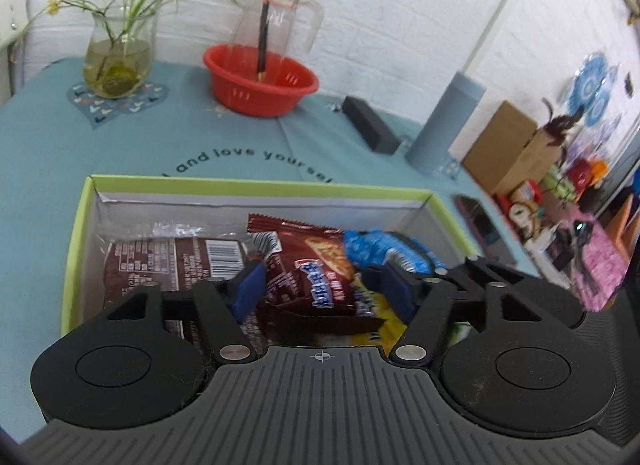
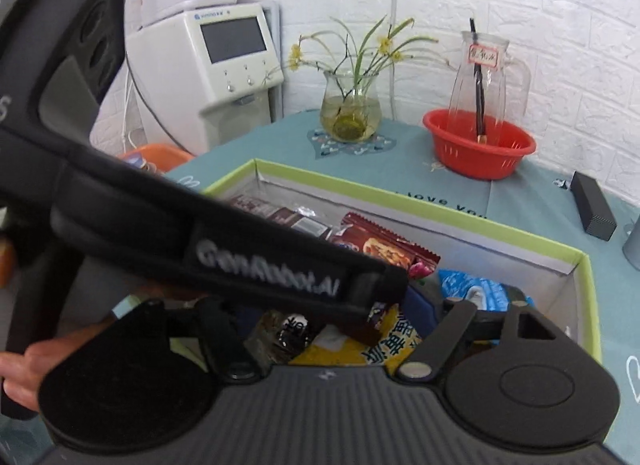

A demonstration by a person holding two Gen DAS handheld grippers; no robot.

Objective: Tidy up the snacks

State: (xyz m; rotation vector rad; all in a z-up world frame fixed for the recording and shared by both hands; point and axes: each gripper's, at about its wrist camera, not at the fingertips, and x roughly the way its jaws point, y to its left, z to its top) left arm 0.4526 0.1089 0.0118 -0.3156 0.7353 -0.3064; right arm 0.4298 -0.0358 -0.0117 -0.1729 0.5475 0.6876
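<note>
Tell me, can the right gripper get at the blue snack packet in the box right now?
Probably yes: the blue packet lies uncovered just ahead of the right gripper, though the left gripper crosses close beside it.

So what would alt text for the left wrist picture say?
The left gripper, jaws open, straddles a dark red snack packet inside a green-rimmed box of snacks on a teal tablecloth; behind stands a red basket.

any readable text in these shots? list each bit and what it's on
"and love yourse": printed on the teal tablecloth, cut off by the box.
"GenRobot.AI": on the left gripper body, seen from the right wrist view.
Red-framed label on the glass pitcher: handwritten, too blurred to read.
Dark red snack packet: blue-and-white characters, unreadable.
Yellow packet: characters, too blurred.
Barcode packet: print too small.
</note>
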